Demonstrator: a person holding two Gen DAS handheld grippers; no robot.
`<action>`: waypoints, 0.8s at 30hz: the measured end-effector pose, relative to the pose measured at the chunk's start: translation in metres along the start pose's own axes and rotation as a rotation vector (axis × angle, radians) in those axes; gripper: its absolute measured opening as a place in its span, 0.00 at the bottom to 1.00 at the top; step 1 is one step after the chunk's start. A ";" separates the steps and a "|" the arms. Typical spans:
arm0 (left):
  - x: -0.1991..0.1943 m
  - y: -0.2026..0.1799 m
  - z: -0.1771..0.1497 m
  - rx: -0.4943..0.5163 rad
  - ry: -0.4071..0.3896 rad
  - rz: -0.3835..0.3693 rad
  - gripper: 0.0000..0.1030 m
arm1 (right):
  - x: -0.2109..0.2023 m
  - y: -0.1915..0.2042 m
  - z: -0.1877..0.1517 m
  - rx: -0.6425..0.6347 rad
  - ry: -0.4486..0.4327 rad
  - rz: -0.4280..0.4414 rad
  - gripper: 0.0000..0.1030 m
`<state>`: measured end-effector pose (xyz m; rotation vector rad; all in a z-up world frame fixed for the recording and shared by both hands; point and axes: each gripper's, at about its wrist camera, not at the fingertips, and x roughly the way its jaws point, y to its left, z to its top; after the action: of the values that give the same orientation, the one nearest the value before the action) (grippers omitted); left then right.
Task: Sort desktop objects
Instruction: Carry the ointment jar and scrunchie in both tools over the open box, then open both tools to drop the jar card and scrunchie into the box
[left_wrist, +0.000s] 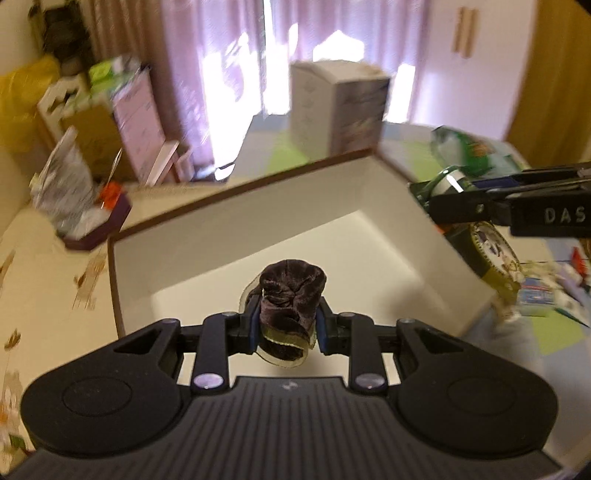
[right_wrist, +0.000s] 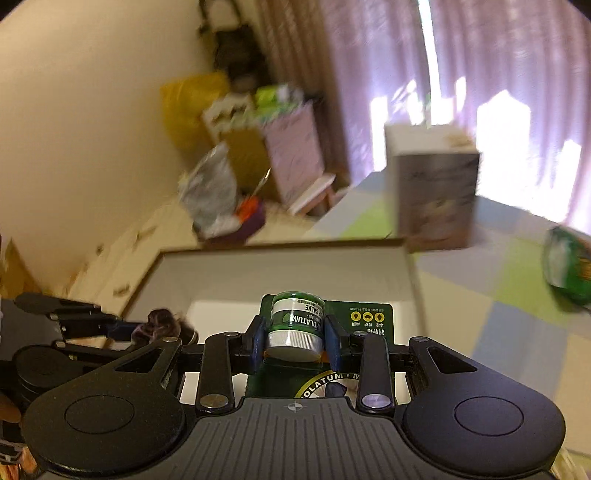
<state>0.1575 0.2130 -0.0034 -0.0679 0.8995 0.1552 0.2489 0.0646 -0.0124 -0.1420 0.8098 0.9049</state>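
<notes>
Between the blue pads of the left gripper (left_wrist: 284, 325): one dark brown velvet scrunchie (left_wrist: 290, 295), bunched, with an olive band showing at its lower edge; jaws closed tight on it, nearly together. The scrunchie is held above the floor of a white box (left_wrist: 388, 236), an open tray with a brown rim whose walls rise ahead of and to either side of the fingers. Between the blue pads of the right gripper (right_wrist: 295, 341): one small green jar of salve (right_wrist: 295, 325), white label, silver cap toward the camera, fixed to a green backing card (right_wrist: 364, 319); jaws closed on the jar's sides. This item also sits over the white box, close to its right wall. Seen from the left wrist view, the right gripper enters from the right edge, level with the box's right rim, with the card hanging below it. Seen from the right wrist view, the left gripper and its scrunchie lie to the left, just beside. Ahead of both grippers, beyond the far rim: one tall white carton (left_wrist: 336, 107), upright on a table (right_wrist: 491, 317) covered in green, blue and cream squares. Ahead and right: one green packet (right_wrist: 569, 266), blurred. Ahead and left: one purple tray (left_wrist: 98, 225) holding a crumpled silver bag, details unclear.
</notes>
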 end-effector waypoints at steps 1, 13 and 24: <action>0.009 0.006 0.001 -0.021 0.027 0.006 0.24 | 0.017 0.000 0.001 -0.009 0.041 0.003 0.35; 0.084 0.023 0.001 -0.070 0.271 -0.002 0.26 | 0.139 -0.025 -0.002 -0.068 0.340 -0.060 0.35; 0.114 0.025 0.011 -0.092 0.295 0.006 0.28 | 0.169 -0.027 -0.003 -0.112 0.354 -0.074 0.35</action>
<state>0.2317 0.2509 -0.0861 -0.1773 1.1871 0.1957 0.3268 0.1554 -0.1352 -0.4371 1.0740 0.8671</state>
